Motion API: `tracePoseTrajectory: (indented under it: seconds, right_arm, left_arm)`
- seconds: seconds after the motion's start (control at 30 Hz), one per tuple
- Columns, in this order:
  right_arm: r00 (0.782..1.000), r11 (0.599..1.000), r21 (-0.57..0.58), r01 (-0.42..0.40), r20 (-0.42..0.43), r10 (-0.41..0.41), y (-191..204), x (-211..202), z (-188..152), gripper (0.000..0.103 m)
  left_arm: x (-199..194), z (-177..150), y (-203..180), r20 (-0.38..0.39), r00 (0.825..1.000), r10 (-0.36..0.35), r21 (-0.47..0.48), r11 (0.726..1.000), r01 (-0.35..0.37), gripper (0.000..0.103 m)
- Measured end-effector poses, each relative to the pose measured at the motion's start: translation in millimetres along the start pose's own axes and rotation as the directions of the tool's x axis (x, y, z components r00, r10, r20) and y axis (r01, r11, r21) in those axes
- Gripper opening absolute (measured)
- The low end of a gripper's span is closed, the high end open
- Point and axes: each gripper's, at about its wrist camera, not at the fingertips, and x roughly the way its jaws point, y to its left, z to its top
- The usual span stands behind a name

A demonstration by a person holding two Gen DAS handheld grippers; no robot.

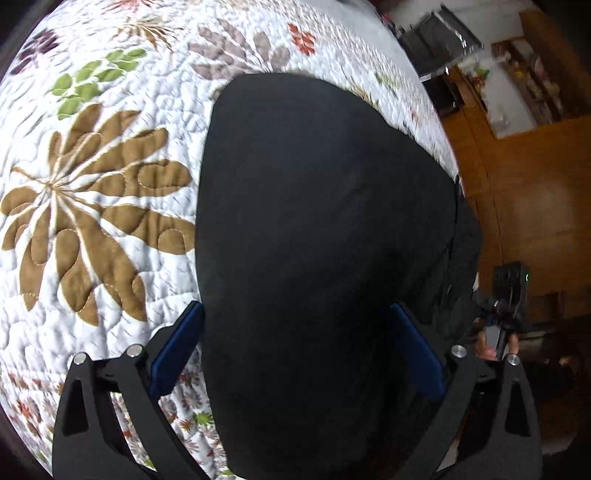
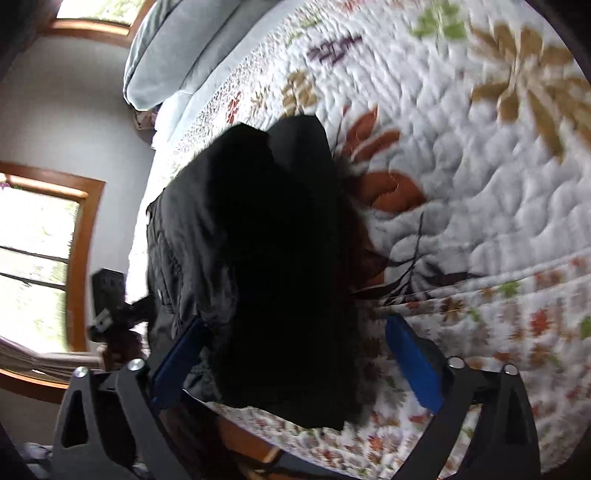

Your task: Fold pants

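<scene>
The black pants (image 1: 325, 240) lie on the flowery quilt (image 1: 92, 184) near the bed's edge, between the wide-open jaws of the left gripper (image 1: 295, 347) and right gripper (image 2: 295, 354), so each should pinch one edge evenly before folding.

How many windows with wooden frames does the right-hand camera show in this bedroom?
2. One wood-framed window fills the left edge, beside the quilted floral bedspread; a second wood-framed window sits at the top left corner, largely cut off. Others may lie outside the view.
</scene>
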Motion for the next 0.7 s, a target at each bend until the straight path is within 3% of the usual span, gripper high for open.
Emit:
tracePoseTrajectory:
  seconds: [0.1,0.23,0.33,0.37,0.43,0.57,0.7]
  right_arm:
    - [0.999,0.998,0.035,-0.048,-0.012,0.049,-6.8,8.1,0.1,0.1]
    - [0.998,0.998,0.014,-0.058,-0.035,0.058,-2.5,13.9,2.6,0.1]
    - [0.996,0.998,-0.001,-0.065,-0.058,0.065,5.1,25.1,7.3,0.1]
    - [0.996,0.998,-0.011,-0.068,-0.063,0.067,8.2,27.6,8.6,0.097]
    - [0.992,0.995,-0.015,-0.098,-0.083,0.096,14.5,38.2,11.0,0.081]
    - [0.995,0.996,-0.035,-0.076,-0.074,0.074,24.9,42.8,15.0,0.06]
    - [0.996,0.995,-0.071,-0.069,-0.065,0.065,38.6,42.0,20.5,0.049]
  left_arm:
    - [-2.3,-4.9,2.8,-0.017,1.0,0.016,-0.01,1.0,-0.016,0.1]
    - [-14.4,-17.1,-0.4,0.024,0.998,0.059,0.013,0.998,-0.06,0.098]
    - [3.0,-20.7,-0.6,-0.039,0.998,-0.042,-0.007,0.999,0.042,0.098]
    - [10.1,-21.6,-0.2,-0.05,0.997,-0.061,-0.028,0.998,0.059,0.099]
    - [17.6,-21.0,-2.6,-0.043,0.997,-0.067,-0.023,0.998,0.066,0.101]
    - [18.7,-17.3,-7.5,-0.031,0.994,-0.101,-0.04,0.994,0.099,0.099]
    - [21.9,-13.9,-10.7,-0.024,0.994,-0.104,-0.038,0.994,0.103,0.099]
